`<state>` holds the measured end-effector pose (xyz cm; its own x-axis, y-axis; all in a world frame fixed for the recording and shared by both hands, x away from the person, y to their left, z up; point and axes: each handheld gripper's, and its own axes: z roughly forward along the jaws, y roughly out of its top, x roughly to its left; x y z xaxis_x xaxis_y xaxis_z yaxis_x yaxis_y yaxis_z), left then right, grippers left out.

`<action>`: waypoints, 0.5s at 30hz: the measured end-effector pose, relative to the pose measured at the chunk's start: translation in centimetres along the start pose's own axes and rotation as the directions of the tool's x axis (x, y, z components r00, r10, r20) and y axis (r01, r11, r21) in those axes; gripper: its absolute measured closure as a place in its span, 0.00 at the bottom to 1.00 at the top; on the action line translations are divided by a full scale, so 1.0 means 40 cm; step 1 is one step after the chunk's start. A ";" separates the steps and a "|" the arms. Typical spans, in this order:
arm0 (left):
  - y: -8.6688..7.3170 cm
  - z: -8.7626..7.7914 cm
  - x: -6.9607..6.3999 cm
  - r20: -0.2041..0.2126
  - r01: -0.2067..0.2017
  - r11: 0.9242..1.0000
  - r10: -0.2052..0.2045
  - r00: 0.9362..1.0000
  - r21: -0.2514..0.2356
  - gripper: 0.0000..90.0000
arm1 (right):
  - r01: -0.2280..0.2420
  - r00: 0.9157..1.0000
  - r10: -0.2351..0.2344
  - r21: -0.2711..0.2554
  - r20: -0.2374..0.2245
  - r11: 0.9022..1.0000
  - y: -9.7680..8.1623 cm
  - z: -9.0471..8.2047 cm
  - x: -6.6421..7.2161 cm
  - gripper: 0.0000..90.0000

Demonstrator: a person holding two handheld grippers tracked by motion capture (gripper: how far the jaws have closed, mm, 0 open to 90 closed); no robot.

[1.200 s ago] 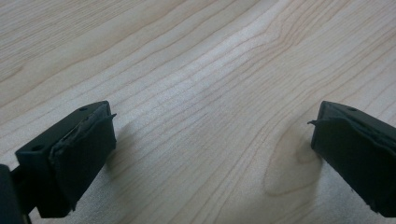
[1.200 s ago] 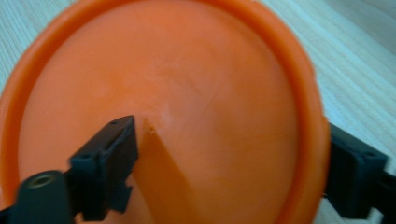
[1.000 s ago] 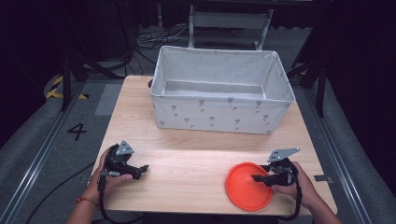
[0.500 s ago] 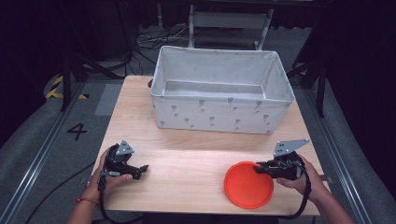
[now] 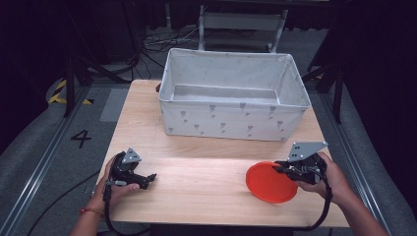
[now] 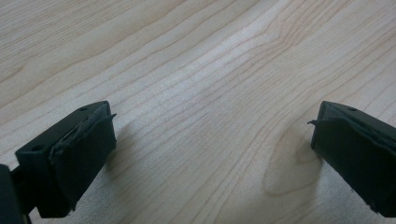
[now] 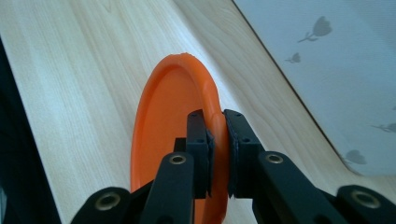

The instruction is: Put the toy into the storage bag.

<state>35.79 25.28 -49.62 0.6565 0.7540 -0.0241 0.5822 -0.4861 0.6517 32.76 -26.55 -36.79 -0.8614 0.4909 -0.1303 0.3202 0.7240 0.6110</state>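
fingers (image 7: 201, 140) of right gripper (image 7: 217, 144): two black pads pinching the rim of an orange plate (image 7: 173, 121), one pad on each face of the rim, lower centre of the right gripper view. jaws have just been closing, with the plate's edge between them.

orange plate (image 5: 269, 182): round, shallow, raised lip; lower right of the high view, on the near right part of the wooden table (image 5: 196, 172). in the right gripper view it stands on edge across the frame (that camera is rolled with the hand). whether it still touches the wood cannot be told.

right gripper (image 5: 282, 168): held in a hand at the lower right of the high view, grey three-cornered plate on top, cable trailing toward the bottom edge.

left gripper (image 5: 150, 178): lower left of the high view, held in the other hand, low on the table. its fingers (image 6: 81, 149) are spread wide apart at the two lower corners of the left gripper view, with bare wood grain between them.

fabric bin (image 5: 231, 118): pale grey, small flower print, upper centre of the high view, well apart from the plate.
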 end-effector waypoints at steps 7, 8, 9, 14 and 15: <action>0.000 0.000 0.000 0.000 0.000 1.000 0.000 1.000 0.000 0.00 | 0.017 0.999 -0.016 -0.006 0.048 1.000 0.003 -0.043 -0.024 0.91; 0.000 0.000 0.000 0.000 0.001 1.000 -0.001 1.000 0.000 0.00 | 0.015 0.999 -0.014 -0.013 0.052 1.000 0.004 -0.049 -0.028 0.90; 0.000 0.000 0.000 0.000 0.000 1.000 0.000 1.000 0.000 0.00 | 0.011 0.999 -0.010 -0.015 0.049 1.000 0.005 -0.058 -0.034 0.91; 0.000 0.000 0.000 0.000 -0.001 1.000 0.001 1.000 0.000 0.00 | 0.016 0.997 -0.013 -0.033 0.079 0.999 0.014 -0.099 -0.055 0.91; 0.000 0.000 0.000 0.000 0.000 1.000 0.000 1.000 0.001 0.00 | 0.018 0.996 -0.015 -0.037 0.093 0.999 0.017 -0.111 -0.060 0.90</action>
<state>35.79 25.28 -49.61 0.6566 0.7539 -0.0245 0.5829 -0.4865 0.6508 33.29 -29.41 -32.59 -0.8257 0.5231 -0.2110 0.2898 0.7144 0.6369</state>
